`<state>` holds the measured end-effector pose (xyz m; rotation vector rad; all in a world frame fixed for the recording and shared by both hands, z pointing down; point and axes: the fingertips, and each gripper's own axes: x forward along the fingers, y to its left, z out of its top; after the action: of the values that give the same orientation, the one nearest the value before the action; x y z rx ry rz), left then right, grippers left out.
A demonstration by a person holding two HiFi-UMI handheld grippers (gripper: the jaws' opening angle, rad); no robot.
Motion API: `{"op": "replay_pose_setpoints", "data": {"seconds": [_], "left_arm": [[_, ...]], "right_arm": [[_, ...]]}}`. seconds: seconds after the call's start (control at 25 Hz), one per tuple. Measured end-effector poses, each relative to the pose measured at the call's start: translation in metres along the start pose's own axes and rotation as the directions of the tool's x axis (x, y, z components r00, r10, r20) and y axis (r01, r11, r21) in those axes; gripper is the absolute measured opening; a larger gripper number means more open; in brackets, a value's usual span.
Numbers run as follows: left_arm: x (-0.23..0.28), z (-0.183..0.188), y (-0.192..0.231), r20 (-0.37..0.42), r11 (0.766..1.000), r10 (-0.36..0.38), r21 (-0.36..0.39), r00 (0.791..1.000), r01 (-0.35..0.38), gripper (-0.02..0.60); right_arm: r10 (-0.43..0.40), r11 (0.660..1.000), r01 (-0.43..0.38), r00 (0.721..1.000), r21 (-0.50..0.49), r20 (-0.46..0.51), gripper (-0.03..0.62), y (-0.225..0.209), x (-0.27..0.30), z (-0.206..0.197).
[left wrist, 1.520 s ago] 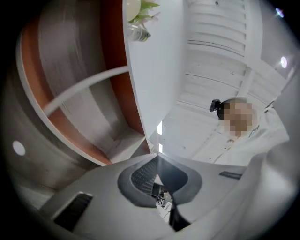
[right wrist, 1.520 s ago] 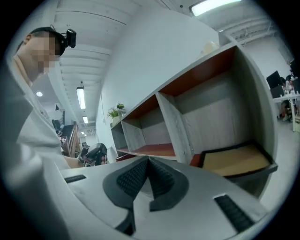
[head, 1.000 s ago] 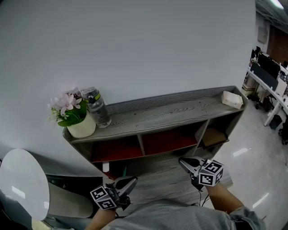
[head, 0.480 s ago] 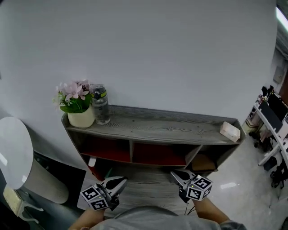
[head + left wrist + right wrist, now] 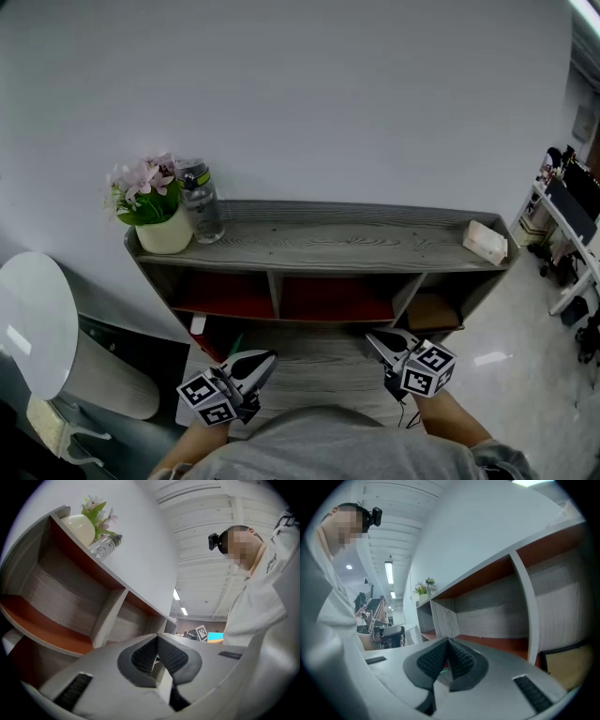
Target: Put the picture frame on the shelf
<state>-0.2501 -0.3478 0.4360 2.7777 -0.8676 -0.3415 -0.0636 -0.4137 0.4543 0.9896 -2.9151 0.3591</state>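
Observation:
The grey wooden shelf point(image 5: 328, 246) stands against the white wall, with red-floored compartments under its top board. A brown picture frame point(image 5: 436, 311) leans in the lower right compartment; its dark-edged corner point(image 5: 565, 665) shows in the right gripper view. My left gripper point(image 5: 261, 361) is held low in front of the shelf's left half, its jaws shut and empty point(image 5: 157, 637). My right gripper point(image 5: 375, 339) hovers a little left of the frame, also shut with nothing in it point(image 5: 448, 641).
On the shelf top stand a potted pink flower point(image 5: 161, 230) and a bottle point(image 5: 202, 211) at the left, and a pale box point(image 5: 487, 242) at the right end. A round white table point(image 5: 33, 323) is at the left. Office desks point(image 5: 572, 206) are at the far right.
The view has swung so the shelf now looks level. Both grippers stay low in front of it, shut, with little movement.

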Motion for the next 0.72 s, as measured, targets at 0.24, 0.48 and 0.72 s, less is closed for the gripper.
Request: {"op": "replay_pose_setpoints", "data": {"seconds": [0.24, 0.48, 0.72], "left_arm": [[-0.002, -0.005, -0.001, -0.02, 1.0, -0.012, -0.004, 1.0, 0.012, 0.009], [-0.003, -0.01, -0.003, -0.03, 1.0, -0.014, -0.002, 0.999, 0.014, 0.009], [-0.005, -0.011, -0.003, -0.031, 1.0, -0.004, -0.008, 1.0, 0.003, 0.009]], "right_arm": [[-0.008, 1.0, 0.008, 1.0, -0.005, -0.013, 0.012, 0.005, -0.003, -0.006], [-0.008, 1.0, 0.008, 1.0, -0.011, -0.017, 0.012, 0.008, -0.005, -0.007], [0.007, 1.0, -0.007, 1.0, -0.014, -0.024, 0.012, 0.012, -0.005, -0.011]]}}
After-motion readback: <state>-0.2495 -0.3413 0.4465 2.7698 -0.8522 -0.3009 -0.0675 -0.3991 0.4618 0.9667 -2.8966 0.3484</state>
